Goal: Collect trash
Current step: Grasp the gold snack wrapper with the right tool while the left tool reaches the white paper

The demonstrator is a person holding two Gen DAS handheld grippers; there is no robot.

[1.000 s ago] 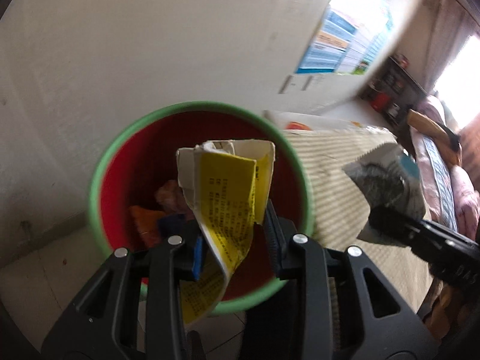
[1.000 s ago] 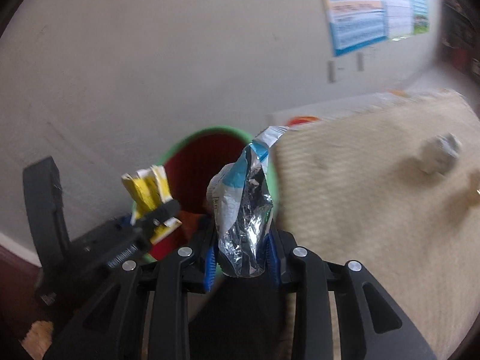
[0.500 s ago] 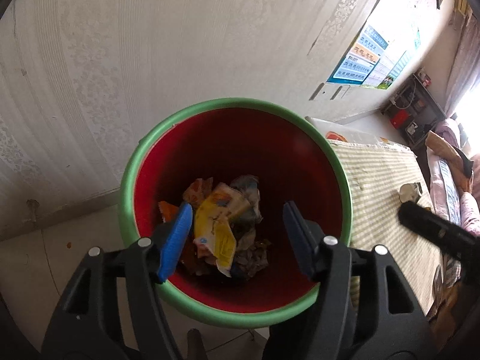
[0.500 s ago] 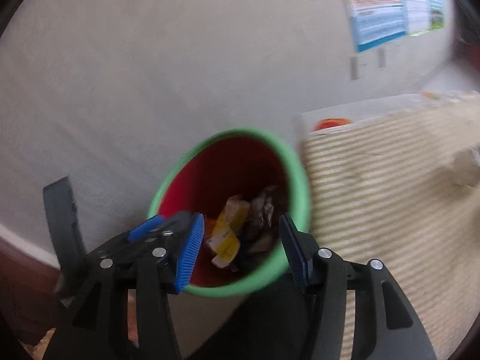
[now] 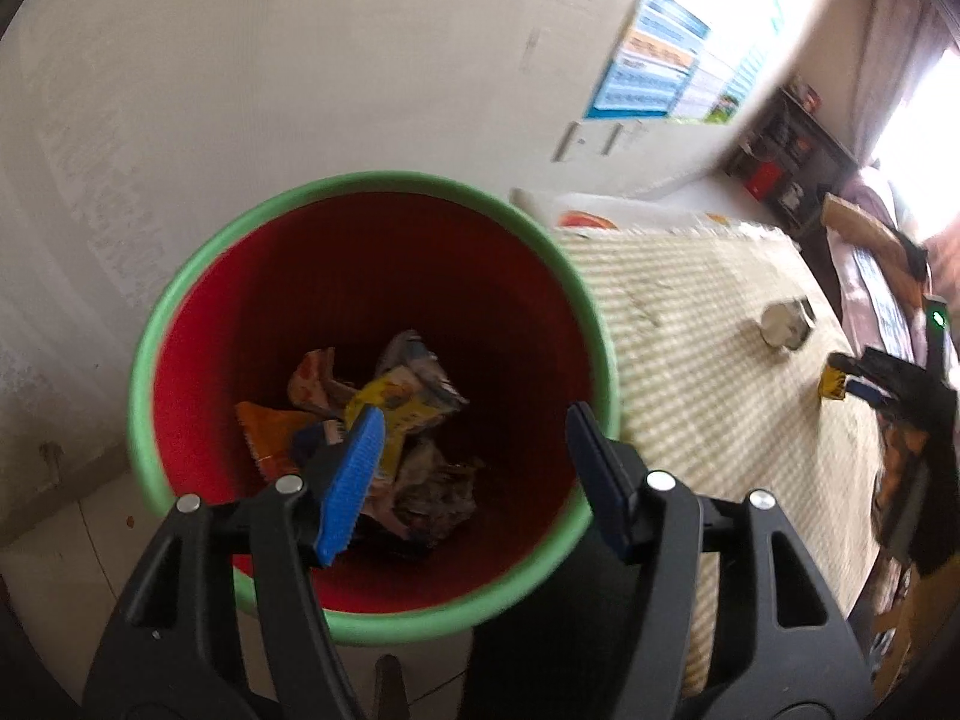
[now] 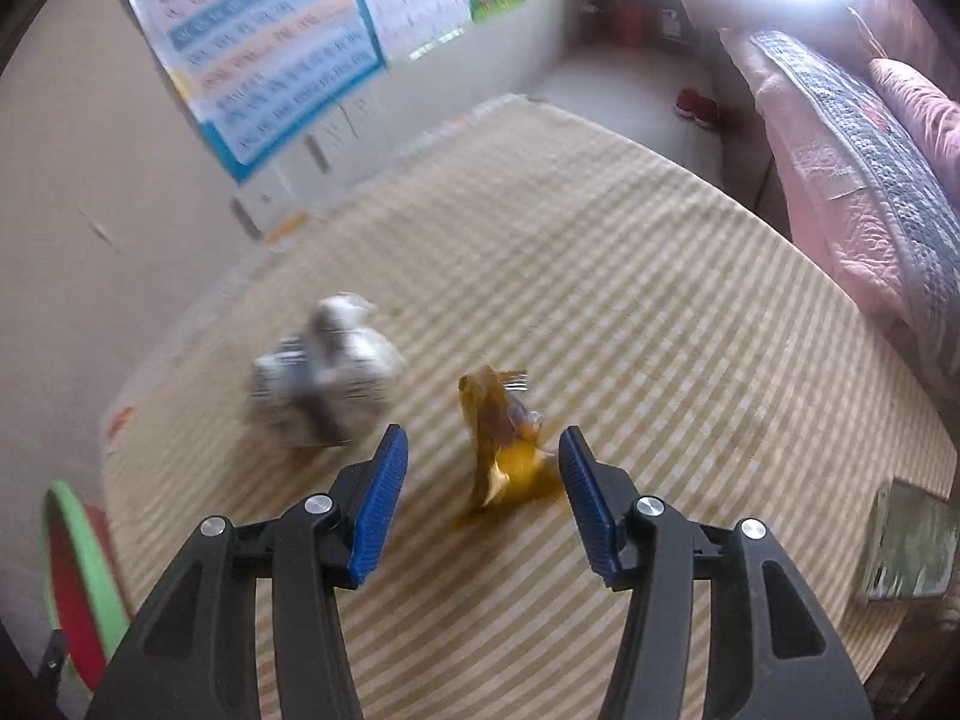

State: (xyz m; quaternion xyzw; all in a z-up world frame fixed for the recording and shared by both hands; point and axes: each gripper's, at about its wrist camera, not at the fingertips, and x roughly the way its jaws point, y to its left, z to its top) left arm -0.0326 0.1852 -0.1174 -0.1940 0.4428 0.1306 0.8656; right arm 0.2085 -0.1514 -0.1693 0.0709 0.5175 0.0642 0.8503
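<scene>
Landmark: the red bin with green rim [image 5: 372, 252], standing on the floor against the pale wall [image 5: 240, 72], at the edge of the striped mat [image 5: 708, 372]. All places below are given from it.

- Left gripper [image 5: 474, 456]: poised over the bin's mouth, blue-padded fingers [image 5: 354, 480] spread wide apart, nothing between them.
- Heap of wrappers [image 5: 384, 432]: lying at the bottom of the bin; a yellow packet [image 5: 402, 405] on top, an orange one [image 5: 270, 432] at the heap's left, crumpled silvery and brown pieces below.
- Right gripper [image 6: 483, 492]: away from the bin, out over the mat, jaws parted and holding nothing. In the left wrist view it appears as a dark shape at the far right edge.
- Yellow-brown wrapper [image 6: 504, 444]: on the mat, well apart from the bin, lying just ahead of the right gripper and in line with the gap between its fingers; whether they touch it cannot be told.
- Crumpled white-and-silver wrapper [image 6: 327, 378]: on the mat, on the bin's side of the yellow-brown wrapper, just beside it; blurred.
- Wall charts [image 6: 270, 54]: on the wall beyond the mat, far from the bin.
- Pink quilted bedding [image 6: 852, 138]: along the mat's far side from the bin.
</scene>
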